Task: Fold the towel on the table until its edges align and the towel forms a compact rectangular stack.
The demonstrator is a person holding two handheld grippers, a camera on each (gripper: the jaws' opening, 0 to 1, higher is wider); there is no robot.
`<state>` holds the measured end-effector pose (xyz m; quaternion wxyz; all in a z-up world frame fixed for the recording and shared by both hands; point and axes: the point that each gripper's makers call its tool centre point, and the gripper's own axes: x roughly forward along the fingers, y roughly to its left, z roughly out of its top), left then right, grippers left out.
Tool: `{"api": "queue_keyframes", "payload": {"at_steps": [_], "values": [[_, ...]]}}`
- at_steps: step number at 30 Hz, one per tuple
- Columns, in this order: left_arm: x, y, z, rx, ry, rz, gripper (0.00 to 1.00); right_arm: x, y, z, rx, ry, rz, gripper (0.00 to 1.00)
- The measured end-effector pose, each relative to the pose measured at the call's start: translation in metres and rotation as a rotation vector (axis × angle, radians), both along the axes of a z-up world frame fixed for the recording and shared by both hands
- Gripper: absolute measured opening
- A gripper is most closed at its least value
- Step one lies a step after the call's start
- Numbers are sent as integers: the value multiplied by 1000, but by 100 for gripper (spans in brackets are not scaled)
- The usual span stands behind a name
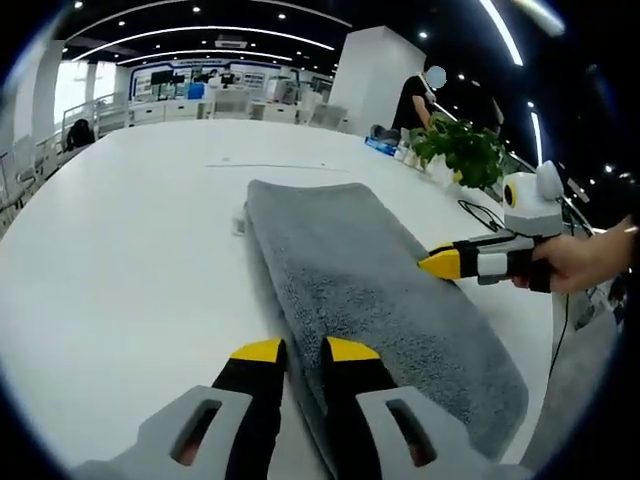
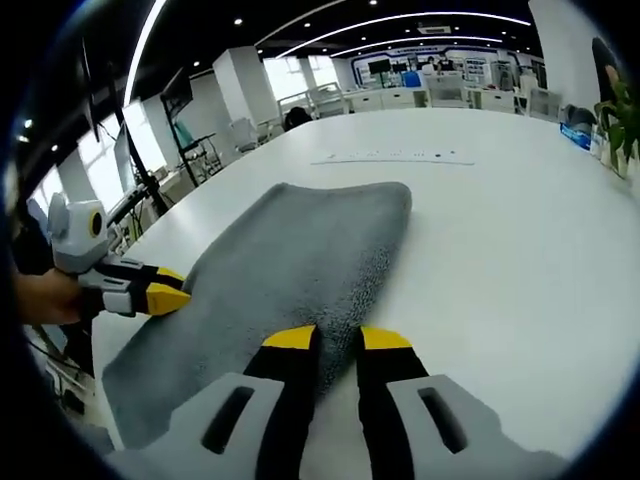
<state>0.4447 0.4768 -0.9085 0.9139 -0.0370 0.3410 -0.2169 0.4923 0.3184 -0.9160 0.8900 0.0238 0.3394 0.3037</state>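
A grey towel [image 1: 370, 290] lies folded into a long strip on the white table [image 1: 130, 250]. At the bottom of the left gripper view, my left gripper [image 1: 303, 352] has its yellow-tipped jaws close together, with the towel's near edge pinched between them. From the right, my right gripper [image 1: 443, 262] comes in, held by a hand, its tips together on the towel's far long edge. In the right gripper view the towel [image 2: 290, 260] runs away from my right gripper [image 2: 337, 340], whose jaws sit narrowly around its edge. My left gripper [image 2: 168, 295] grips the opposite edge.
A potted plant [image 1: 465, 150], a blue item [image 1: 383, 145] and a black cable [image 1: 480, 215] sit along the table's right side, and a person [image 1: 412, 95] stands behind them. The table edge and a stand [image 2: 150, 190] lie left of the towel in the right gripper view.
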Motion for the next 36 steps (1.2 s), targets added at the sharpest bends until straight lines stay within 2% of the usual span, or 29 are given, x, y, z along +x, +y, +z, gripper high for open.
{"api": "queue_keyframes", "payload": {"at_steps": [5, 7, 10, 17, 28, 32, 34, 36], "values": [[1, -2, 0, 20, -14, -7, 11, 2, -3, -1, 28, -10, -17, 11], [2, -4, 1, 48, -29, -30, 11, 1, 2, -2, 75, 21, -15, 8], [2, -4, 1, 66, -38, -39, 10, 4, 1, -4, 100, 29, -42, 6], [1, -9, 0, 91, -41, -38, 10, 3, 1, -5, 46, -28, 13, 6], [-2, -37, -1, 83, -48, -55, 10, -4, -28, -6, 40, -42, -7, 6], [-3, -51, -1, 85, -55, -75, 10, -4, -40, -8, 14, -52, -9, 7], [-4, -59, -2, 74, -54, -87, 10, -3, -50, -6, -85, -114, 40, 7], [-5, -66, -2, 71, -53, -93, 10, -5, -53, -4, -131, -140, 68, 6]]}}
